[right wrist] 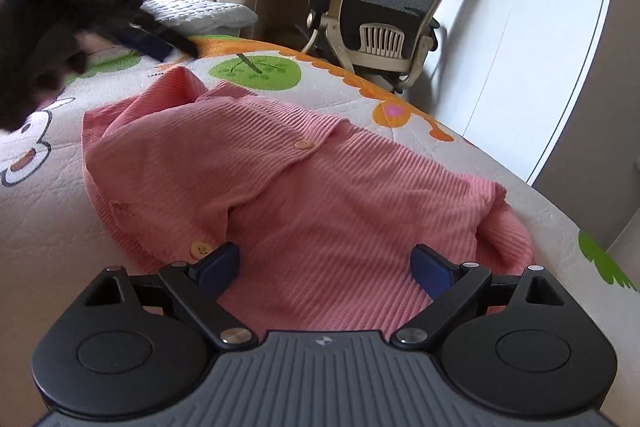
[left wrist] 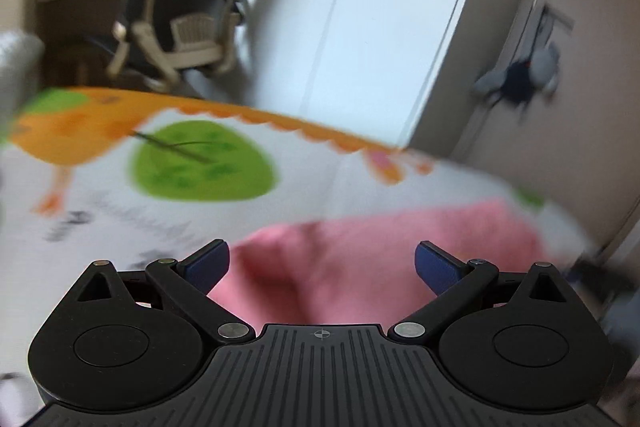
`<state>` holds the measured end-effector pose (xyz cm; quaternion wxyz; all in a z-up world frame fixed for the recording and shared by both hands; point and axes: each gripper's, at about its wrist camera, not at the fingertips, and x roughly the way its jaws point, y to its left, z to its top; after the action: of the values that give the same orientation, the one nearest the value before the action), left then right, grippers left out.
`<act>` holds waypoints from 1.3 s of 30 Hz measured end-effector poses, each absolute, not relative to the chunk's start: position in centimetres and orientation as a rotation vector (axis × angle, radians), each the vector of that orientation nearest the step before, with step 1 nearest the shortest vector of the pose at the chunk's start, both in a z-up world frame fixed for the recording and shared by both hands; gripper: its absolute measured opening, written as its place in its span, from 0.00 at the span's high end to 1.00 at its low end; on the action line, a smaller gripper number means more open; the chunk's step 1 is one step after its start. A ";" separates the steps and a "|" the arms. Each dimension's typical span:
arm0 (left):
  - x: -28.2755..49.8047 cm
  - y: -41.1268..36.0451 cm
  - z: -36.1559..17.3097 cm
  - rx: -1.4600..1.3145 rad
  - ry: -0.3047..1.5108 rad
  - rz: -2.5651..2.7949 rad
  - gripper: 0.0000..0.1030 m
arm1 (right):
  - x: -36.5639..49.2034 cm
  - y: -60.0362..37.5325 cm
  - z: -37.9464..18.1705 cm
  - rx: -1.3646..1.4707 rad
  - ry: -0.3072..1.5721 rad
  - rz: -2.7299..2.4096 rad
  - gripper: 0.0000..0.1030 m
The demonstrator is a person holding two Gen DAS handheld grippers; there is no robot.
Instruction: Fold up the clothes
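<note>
- The pink cardigan (right wrist: 304, 183) is seen lying crumpled on the bed (right wrist: 48, 227).
- Both the left gripper (left wrist: 322, 265) and right gripper (right wrist: 324, 263) are held spread above the cardigan, nothing pinched.
- A single layer could be missed if the fabric bunches.

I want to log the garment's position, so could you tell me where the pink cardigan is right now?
The pink cardigan lies on the cartoon-print bedspread, directly ahead of the open right gripper, with the office chair beyond the bed's far edge.

right tool (right wrist: 325, 269) spread wide over pink ribbed cardigan (right wrist: 304, 187) on printed bedsheet (right wrist: 48, 227)
</note>
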<state>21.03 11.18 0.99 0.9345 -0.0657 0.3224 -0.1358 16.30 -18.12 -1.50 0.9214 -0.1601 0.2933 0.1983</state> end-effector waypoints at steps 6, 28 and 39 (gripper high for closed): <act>19.3 14.0 -1.9 -0.177 0.740 -0.213 0.04 | 15.3 -16.7 0.3 -0.351 0.549 0.413 0.10; 19.1 13.0 1.9 -0.420 0.654 -0.341 0.86 | 13.7 3.3 -3.5 -0.770 0.330 0.530 0.11; 19.4 16.4 1.2 -0.394 0.668 -0.266 0.23 | 15.1 2.1 -3.4 -0.701 0.401 0.581 0.48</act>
<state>19.37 16.39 1.15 0.9171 -0.1916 0.3249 -0.1292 15.05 2.06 -3.36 0.8788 -0.3364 0.1922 0.2787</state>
